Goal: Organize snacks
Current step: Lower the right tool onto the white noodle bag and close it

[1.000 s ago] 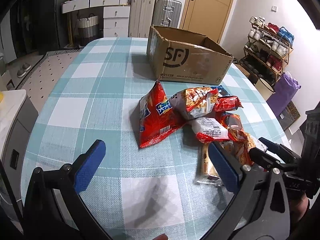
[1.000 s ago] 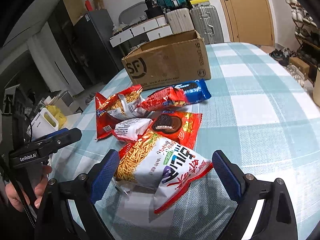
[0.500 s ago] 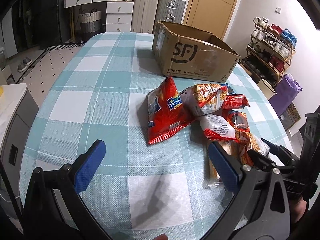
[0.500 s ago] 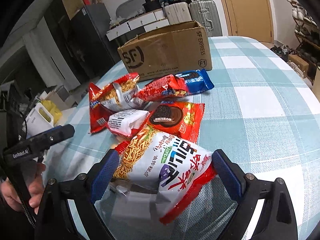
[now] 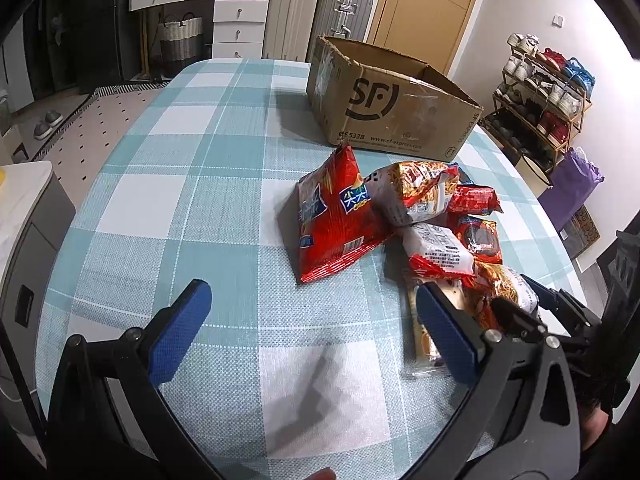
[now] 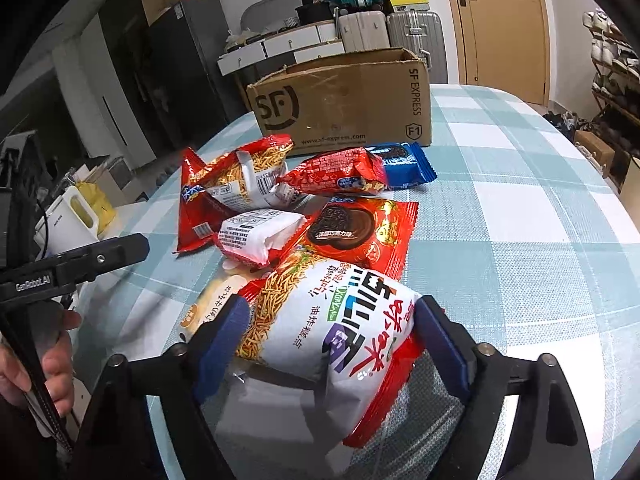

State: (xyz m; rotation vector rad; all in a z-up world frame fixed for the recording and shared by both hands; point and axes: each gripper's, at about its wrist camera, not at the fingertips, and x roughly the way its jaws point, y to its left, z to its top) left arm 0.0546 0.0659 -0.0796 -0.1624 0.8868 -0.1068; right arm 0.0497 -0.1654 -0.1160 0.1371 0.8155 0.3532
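A pile of snack bags lies on the checked tablecloth [image 5: 200,208] in front of an open SF cardboard box [image 5: 392,108], also in the right wrist view [image 6: 344,100]. My right gripper [image 6: 332,336] is open, its blue pads on either side of a large white and red noodle-snack bag [image 6: 332,320]. Beyond it lie a red cookie bag [image 6: 360,236], a small white pack [image 6: 256,236], a blue cookie pack [image 6: 404,160] and red bags. My left gripper [image 5: 312,332] is open and empty over bare cloth, left of the pile, near a tall red bag [image 5: 332,220].
Suitcases [image 5: 316,16] and a white drawer unit [image 5: 236,12] stand behind the table. A shoe rack [image 5: 548,96] is at the right. A white cabinet [image 5: 24,216] stands beside the table's left edge. The person's hand [image 6: 48,360] holds the left gripper.
My right gripper has moved forward so its pads now straddle the noodle-snack bag. My left gripper has drifted slightly toward the pile and stays open.
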